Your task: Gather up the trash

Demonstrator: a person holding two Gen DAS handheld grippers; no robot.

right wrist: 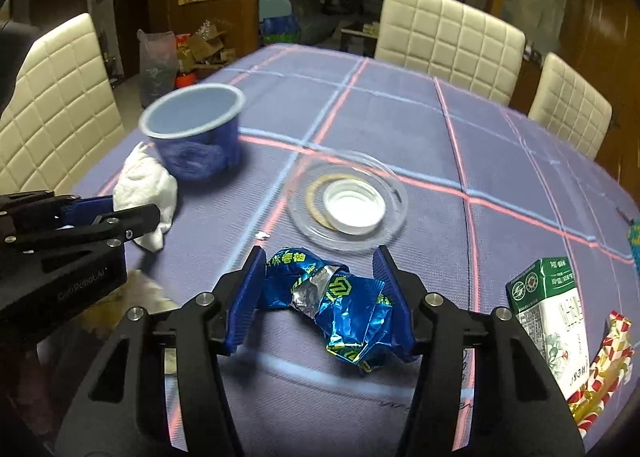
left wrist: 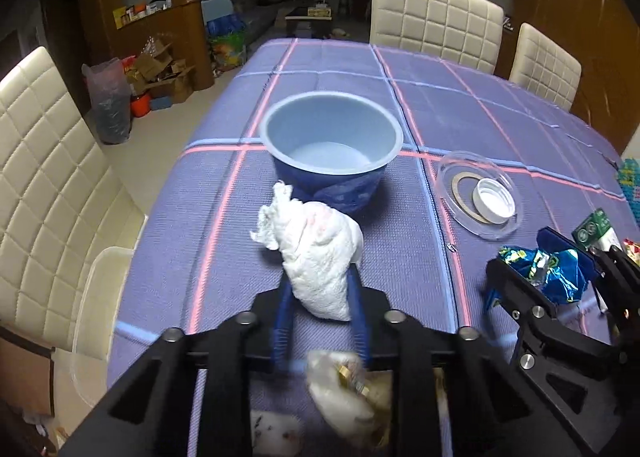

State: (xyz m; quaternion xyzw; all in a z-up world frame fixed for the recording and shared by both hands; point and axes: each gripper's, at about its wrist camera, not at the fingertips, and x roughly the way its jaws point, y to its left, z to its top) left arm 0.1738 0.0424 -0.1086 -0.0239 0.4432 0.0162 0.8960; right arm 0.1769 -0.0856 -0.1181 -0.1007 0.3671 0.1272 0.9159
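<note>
Bowl empty; clear dish holds white cap, ring.

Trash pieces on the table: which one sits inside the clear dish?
The white bottle cap, resting on a tan ring; the other trash lies outside the dish.

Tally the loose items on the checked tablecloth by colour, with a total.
White: 2, crumpled white tissue and round white plastic cap
Blue: 2, blue plastic cup and crumpled blue foil wrapper
Clear: 1, clear plastic lid
Green-white: 1, milk carton
Total: 6
</note>
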